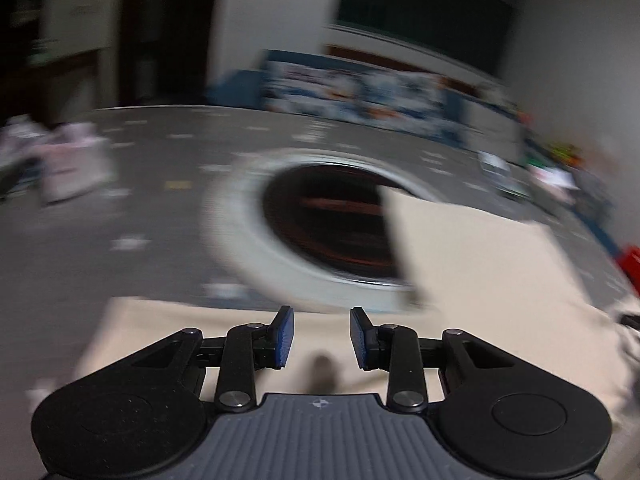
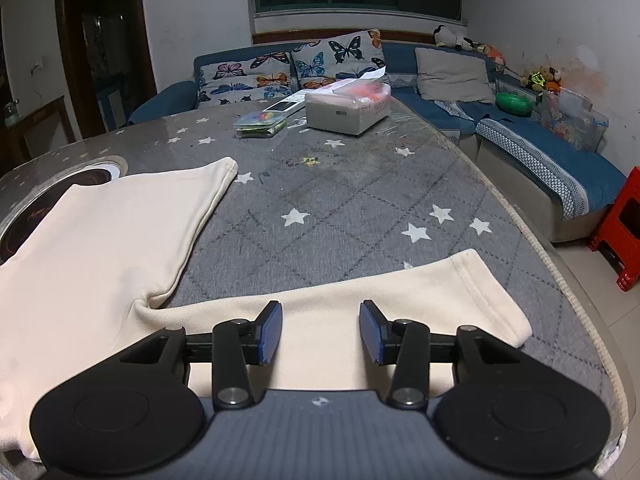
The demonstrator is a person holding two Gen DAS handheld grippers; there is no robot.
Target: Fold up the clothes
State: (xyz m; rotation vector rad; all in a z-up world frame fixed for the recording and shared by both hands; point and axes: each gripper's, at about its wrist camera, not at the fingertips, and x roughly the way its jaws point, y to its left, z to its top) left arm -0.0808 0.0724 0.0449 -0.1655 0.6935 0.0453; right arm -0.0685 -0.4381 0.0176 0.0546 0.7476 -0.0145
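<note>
A cream garment [image 2: 112,240] lies spread flat on the grey star-patterned table [image 2: 340,200]. One leg of it reaches toward the far left, and the other leg [image 2: 420,300] runs toward the table's right edge. My right gripper [image 2: 320,332] hangs just above that right leg, open, with nothing between its blue pads [image 2: 270,332]. The left wrist view is blurred. In it my left gripper [image 1: 322,338] is open over the cream garment [image 1: 480,280], also with nothing between its pads.
A round dark recess with a pale rim [image 1: 320,228] is set into the table, partly under the cloth. At the far end stand a tissue box [image 2: 348,108] and a clear plastic box [image 2: 262,122]. A blue sofa [image 2: 520,136] and a red stool [image 2: 620,232] flank the right edge.
</note>
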